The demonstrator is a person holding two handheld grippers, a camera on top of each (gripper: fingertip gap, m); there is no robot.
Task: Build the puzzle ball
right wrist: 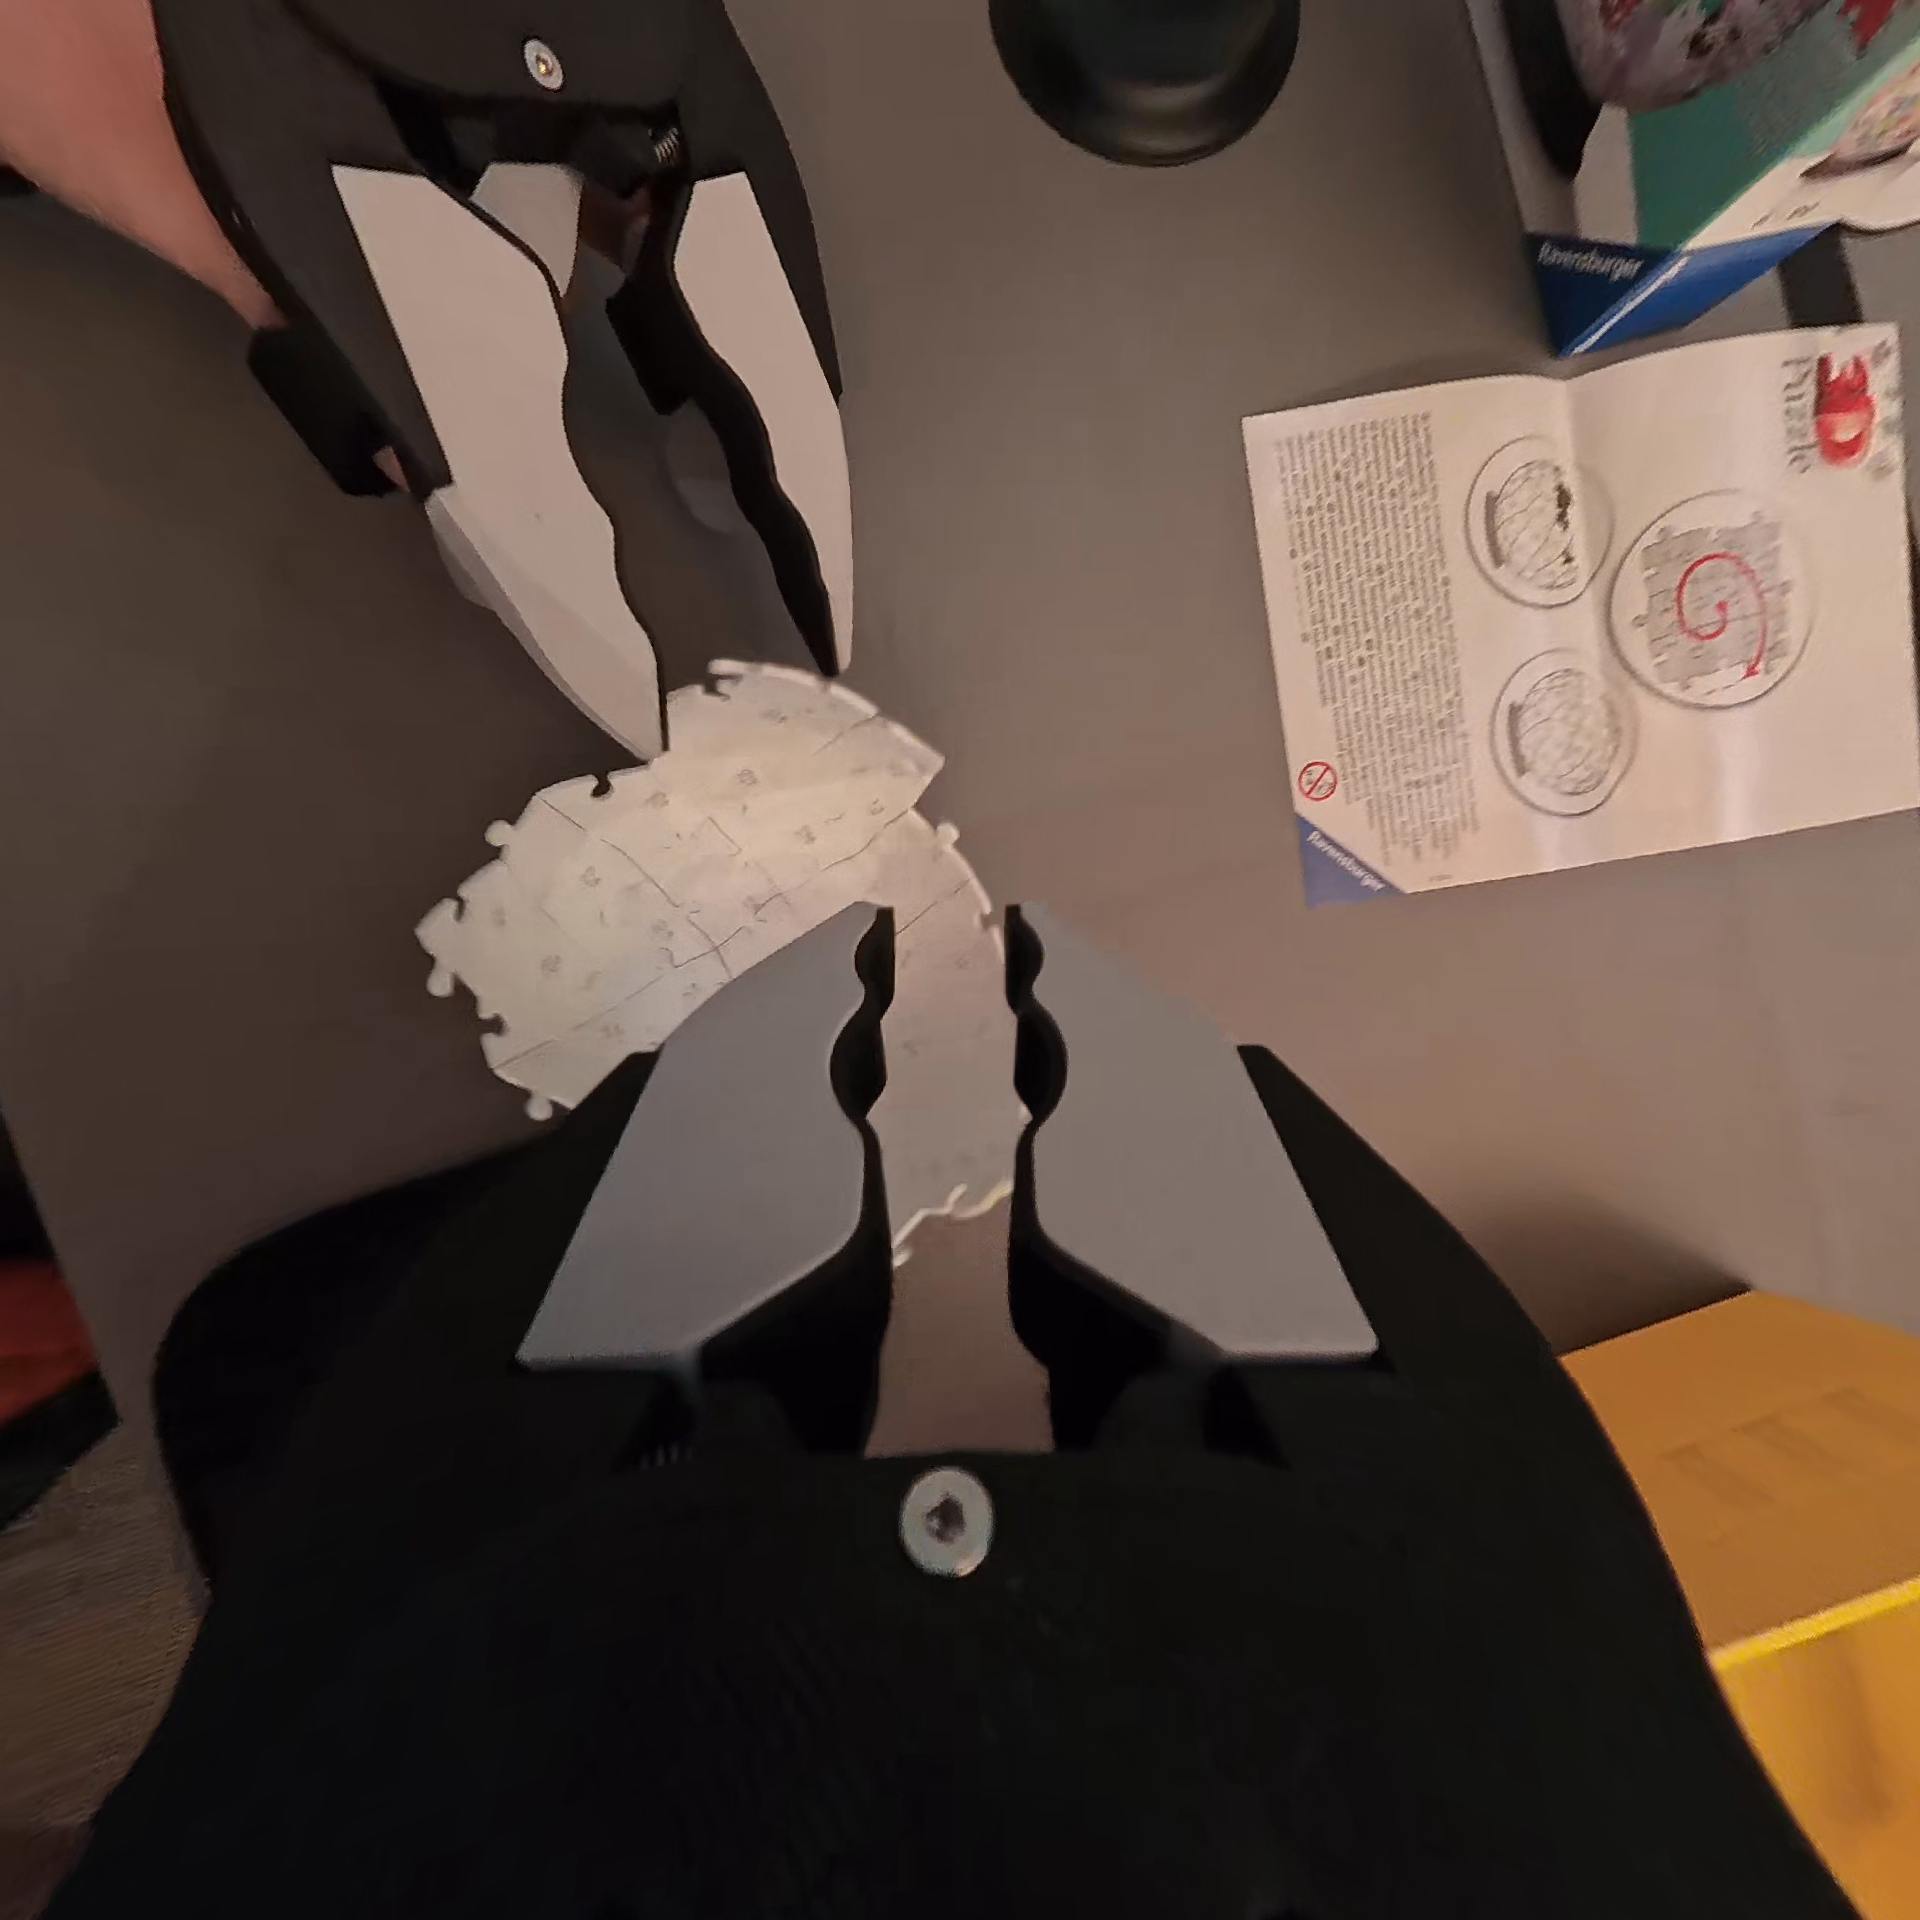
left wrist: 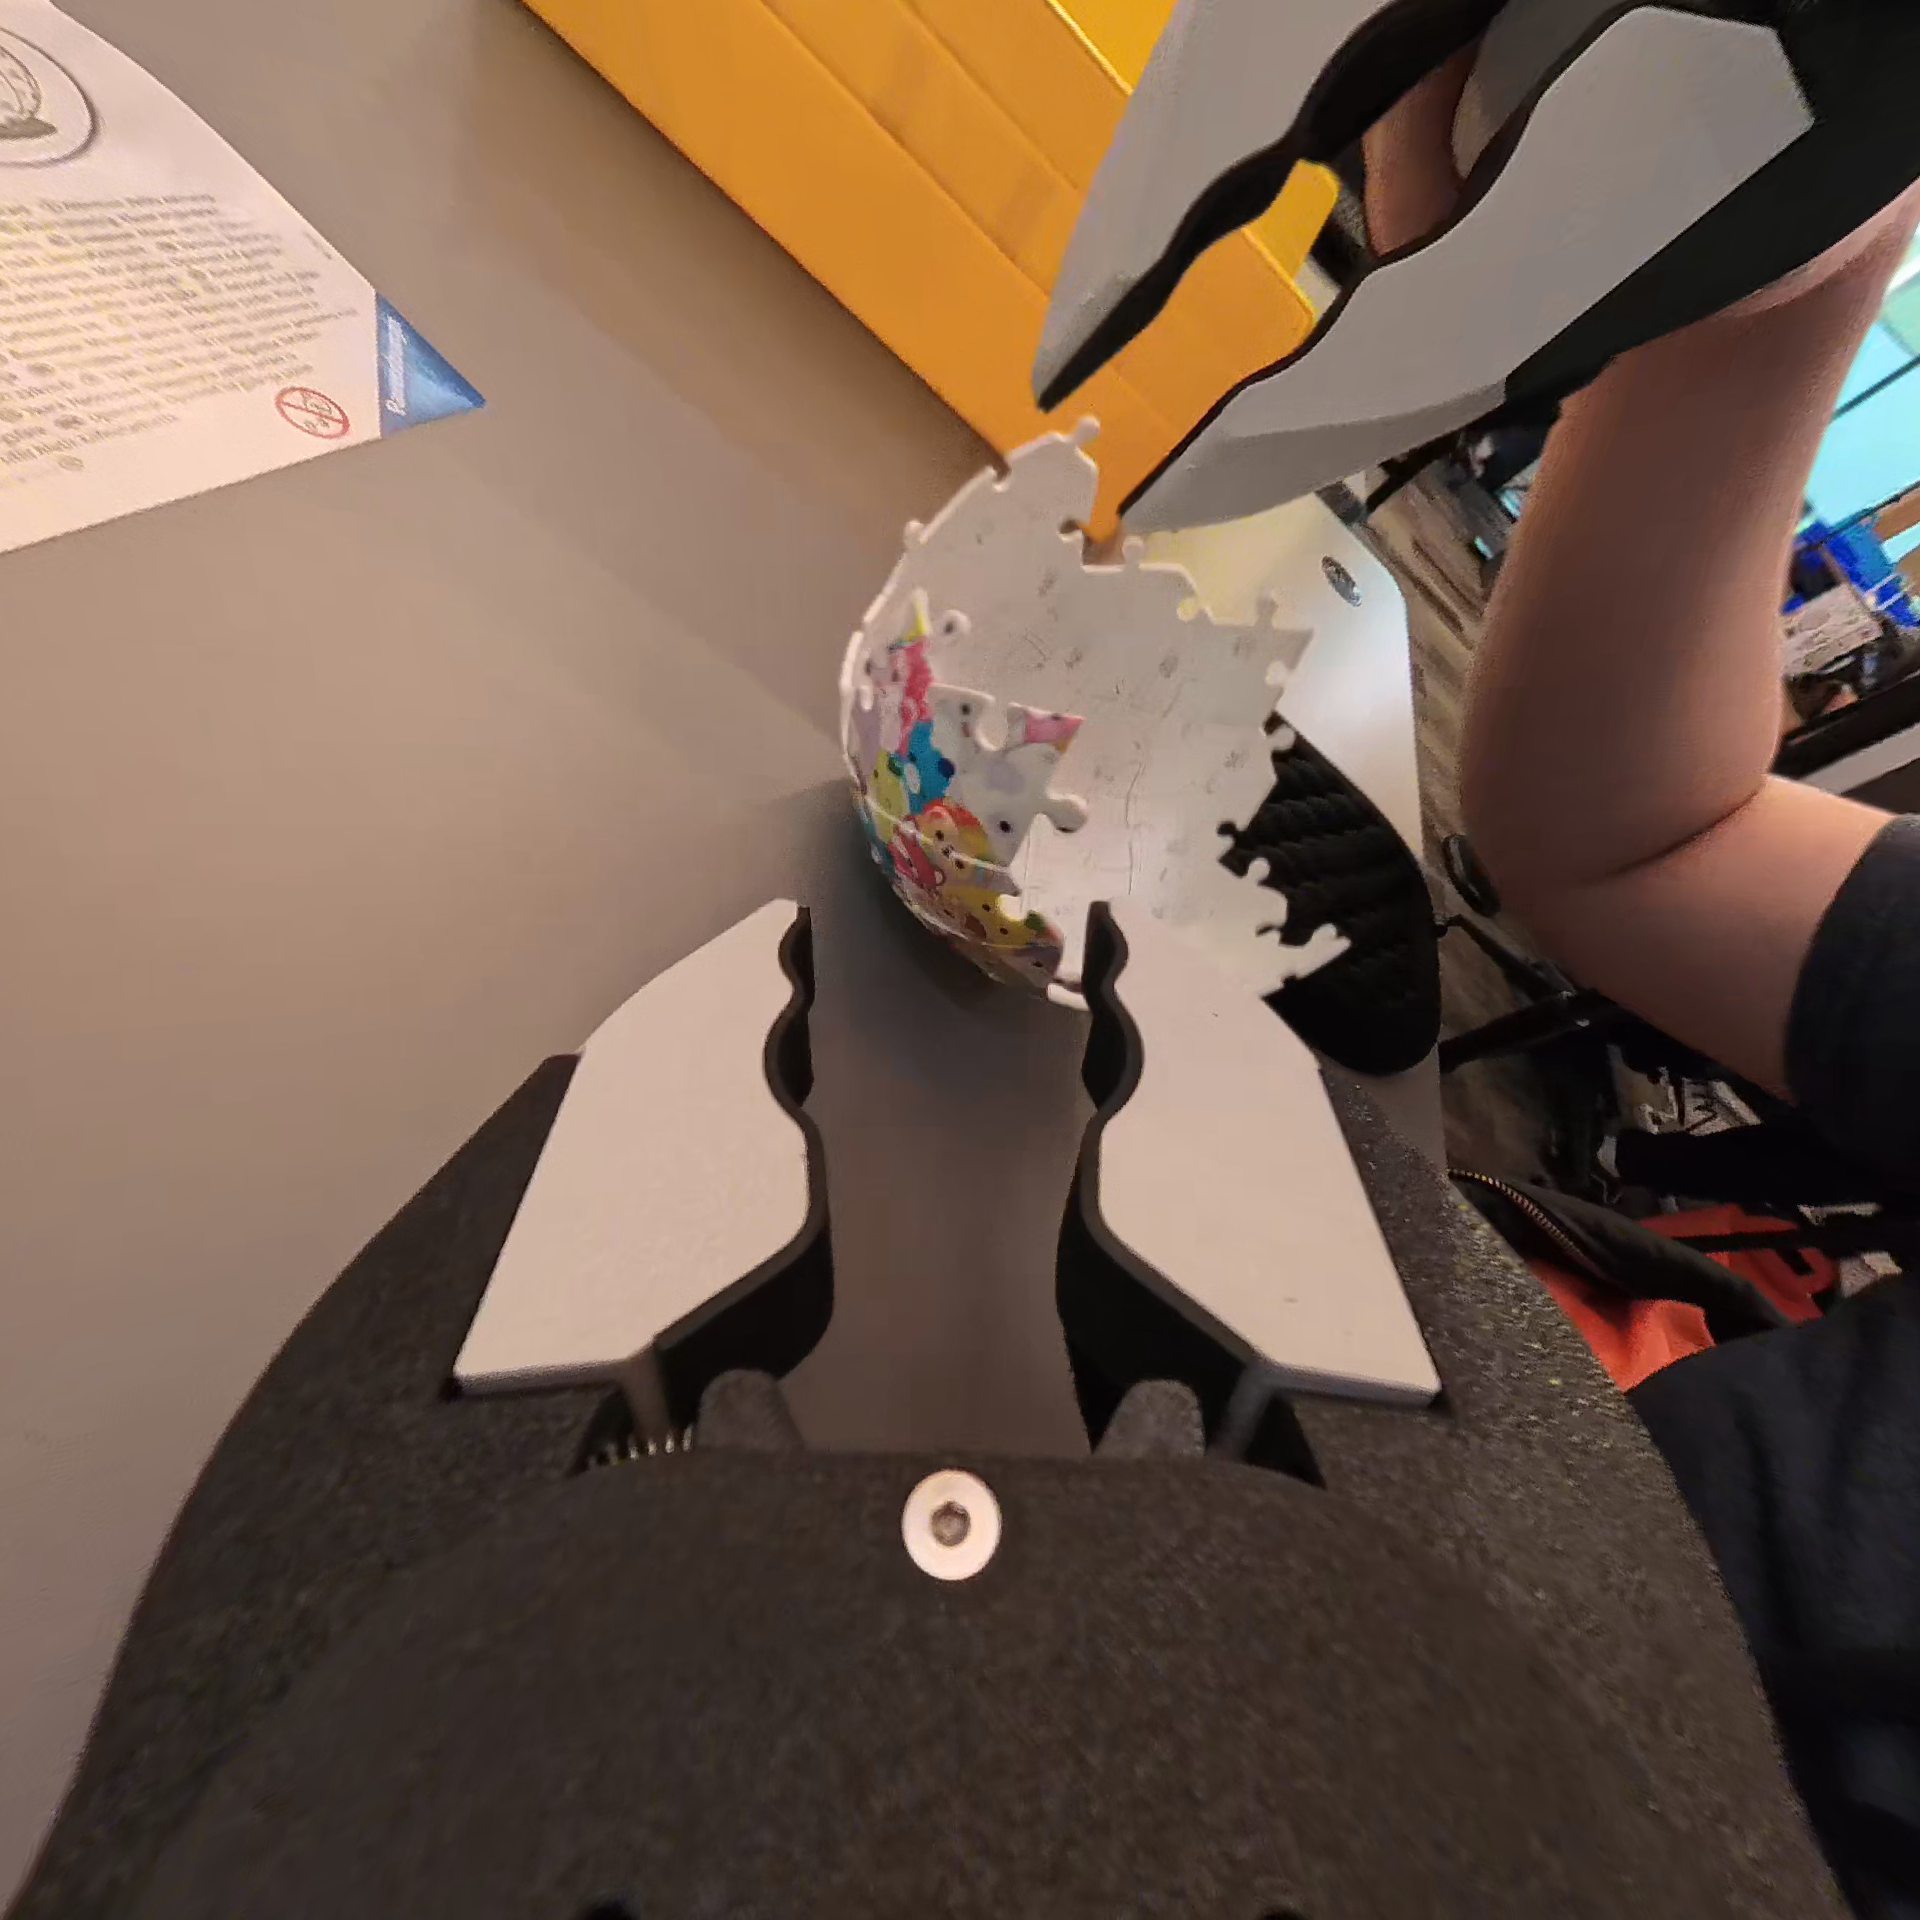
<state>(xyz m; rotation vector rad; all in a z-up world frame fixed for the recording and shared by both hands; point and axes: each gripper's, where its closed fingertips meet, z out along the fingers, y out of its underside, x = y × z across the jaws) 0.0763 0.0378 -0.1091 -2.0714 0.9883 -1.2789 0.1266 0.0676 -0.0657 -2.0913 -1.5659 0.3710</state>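
You're working over a grey bench, with a yellow box lying beyond your right gripper. Ahead and to the right of your right gripper, a folded instruction leaflet is lying flat, and a puzzle carton is sitting past it at the bench edge. Both are carrying print and a maker's mark; I'm not reading those out.

The puzzle ball is sitting between the two grippers as an open half shell: white inside, cartoon print outside, jagged unfinished rim.

Your left gripper is standing wide, jaws apart, holding nothing, its right fingertip just beside or touching the shell's near rim. Your right gripper is narrow but still gapped, hovering over the shell's far rim. Whether it's pinching a piece I can't tell; nothing shows in the gap.

Risks, judging from this:
- The shell isn't clamped. Pressing on the rim from the right could tip or roll it.
- Side load on a thin open edge could pop the seams between pieces.
- It's sitting near the bench edge, so a nudge from the left gripper could send it off.
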